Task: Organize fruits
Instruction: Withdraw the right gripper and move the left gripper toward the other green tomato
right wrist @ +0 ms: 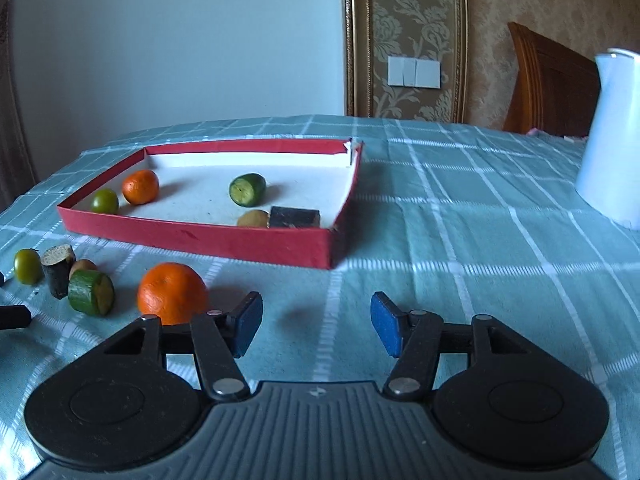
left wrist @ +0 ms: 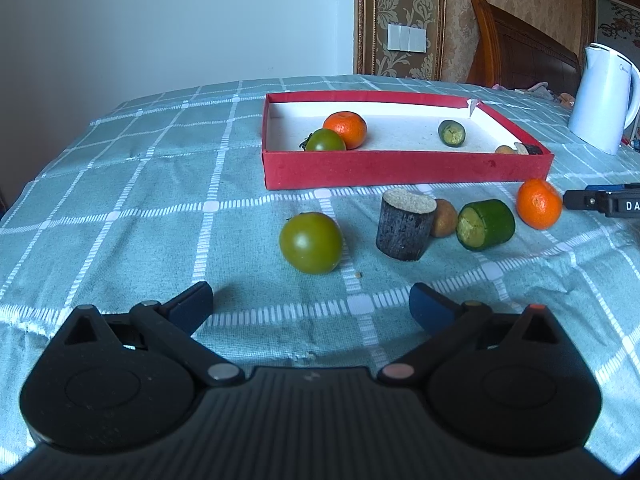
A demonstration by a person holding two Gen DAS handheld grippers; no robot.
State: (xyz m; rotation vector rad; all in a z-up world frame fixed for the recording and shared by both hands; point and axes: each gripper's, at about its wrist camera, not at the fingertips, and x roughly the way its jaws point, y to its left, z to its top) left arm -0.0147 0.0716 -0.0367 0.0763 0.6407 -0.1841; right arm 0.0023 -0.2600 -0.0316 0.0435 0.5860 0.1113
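Two tomatoes (left wrist: 311, 242), two oranges (left wrist: 538, 203).

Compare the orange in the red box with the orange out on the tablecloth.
The boxed orange lies inside the red box touching a green tomato; the loose orange sits on the checked cloth, touching nothing. The loose one is right beside the open right gripper; the boxed one is farther off. Both are round, orange, ungripped.

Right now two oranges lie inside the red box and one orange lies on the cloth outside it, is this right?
Not quite: only one orange lies inside the red box, as the right wrist view shows. The other orange does lie on the cloth outside it.
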